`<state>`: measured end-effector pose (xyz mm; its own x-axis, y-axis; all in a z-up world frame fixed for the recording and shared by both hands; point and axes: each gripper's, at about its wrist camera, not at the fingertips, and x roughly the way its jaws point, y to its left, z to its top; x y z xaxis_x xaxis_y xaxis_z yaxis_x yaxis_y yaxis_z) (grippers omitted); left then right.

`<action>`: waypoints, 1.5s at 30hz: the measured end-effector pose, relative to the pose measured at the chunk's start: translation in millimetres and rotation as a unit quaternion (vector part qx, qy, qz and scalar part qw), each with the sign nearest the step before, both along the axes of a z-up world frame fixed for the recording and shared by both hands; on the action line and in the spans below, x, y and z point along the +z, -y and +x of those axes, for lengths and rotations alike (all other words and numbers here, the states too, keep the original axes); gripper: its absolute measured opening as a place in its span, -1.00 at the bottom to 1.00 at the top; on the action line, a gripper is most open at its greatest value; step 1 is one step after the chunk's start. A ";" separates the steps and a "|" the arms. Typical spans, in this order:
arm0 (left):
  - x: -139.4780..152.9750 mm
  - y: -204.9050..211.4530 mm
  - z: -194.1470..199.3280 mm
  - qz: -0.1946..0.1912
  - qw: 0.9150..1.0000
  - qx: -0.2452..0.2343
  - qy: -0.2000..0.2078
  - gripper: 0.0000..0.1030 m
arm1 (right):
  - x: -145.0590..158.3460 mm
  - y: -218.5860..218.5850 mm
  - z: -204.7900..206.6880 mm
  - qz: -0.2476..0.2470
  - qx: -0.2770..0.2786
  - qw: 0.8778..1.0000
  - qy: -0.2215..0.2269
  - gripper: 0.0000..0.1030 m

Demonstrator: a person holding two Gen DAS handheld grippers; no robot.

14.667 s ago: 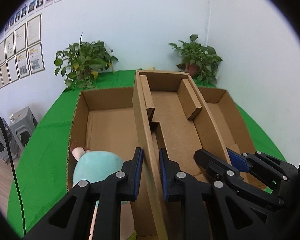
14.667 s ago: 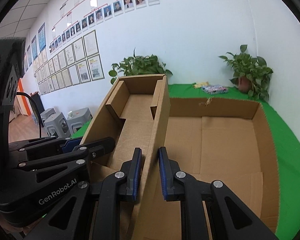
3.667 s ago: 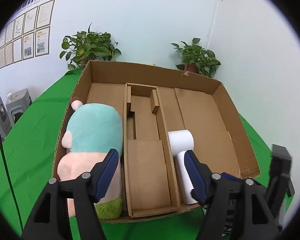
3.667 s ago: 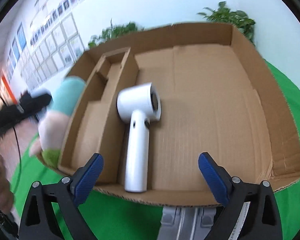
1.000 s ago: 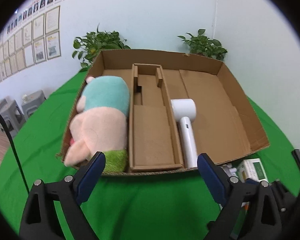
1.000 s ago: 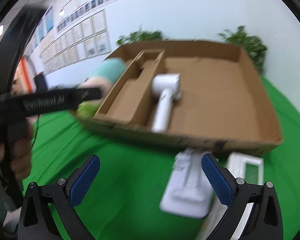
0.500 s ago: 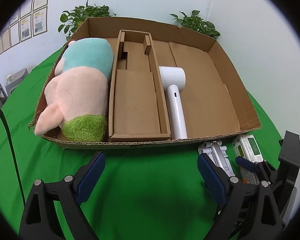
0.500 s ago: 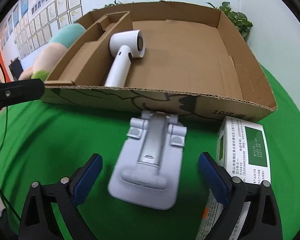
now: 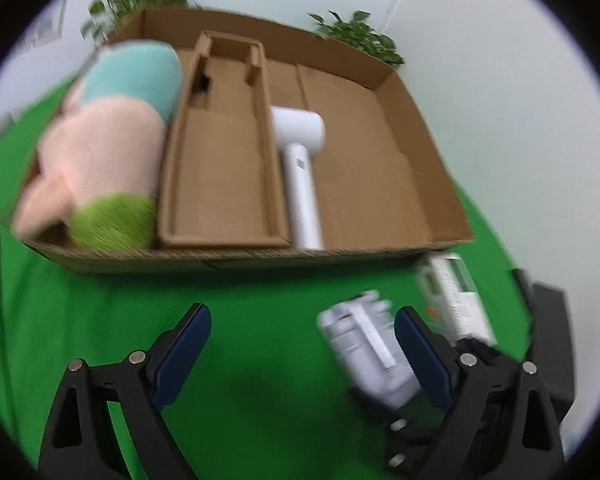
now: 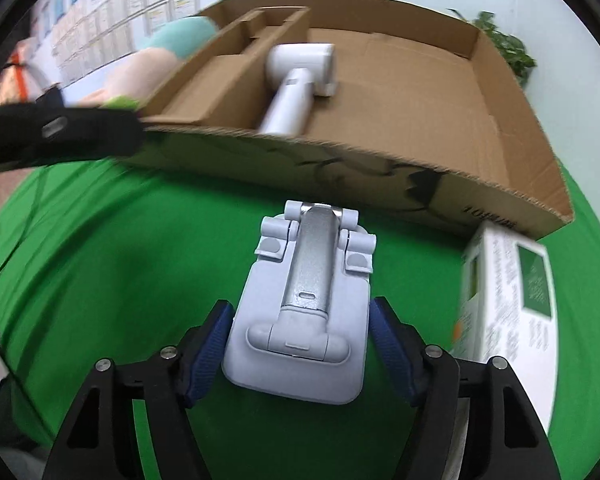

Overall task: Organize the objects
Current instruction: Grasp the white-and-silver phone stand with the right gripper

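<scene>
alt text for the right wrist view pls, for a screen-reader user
The right gripper straddles a folded white phone stand lying on the green tablecloth, blue pads at its sides, contact unclear. Behind it sits a shallow cardboard box holding a white hair dryer and a plush toy; a white and green carton lies to the right.
</scene>
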<state>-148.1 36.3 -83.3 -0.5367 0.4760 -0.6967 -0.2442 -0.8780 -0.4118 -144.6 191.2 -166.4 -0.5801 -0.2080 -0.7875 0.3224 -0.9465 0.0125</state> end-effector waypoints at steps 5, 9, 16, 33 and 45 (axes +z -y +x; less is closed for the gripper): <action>-13.3 0.6 0.2 0.083 0.995 -0.035 0.049 0.79 | 5.4 10.7 21.0 -0.033 0.030 0.999 0.004 0.35; -24.2 -4.3 4.0 0.112 0.989 -0.052 0.079 0.79 | 8.3 16.3 30.9 -0.037 0.037 0.999 -0.012 0.95; -45.3 -11.8 5.3 0.130 0.983 -0.055 0.121 0.72 | 1.2 19.4 22.4 -0.032 0.039 0.999 0.015 0.98; -70.5 -19.1 11.7 0.202 0.964 -0.047 0.168 0.45 | 0.3 22.0 1.3 -0.006 0.004 1.000 0.016 0.26; -68.7 -29.1 15.1 0.167 0.973 -0.036 0.154 0.07 | 2.1 9.5 -2.2 -0.082 -0.009 0.996 0.044 0.25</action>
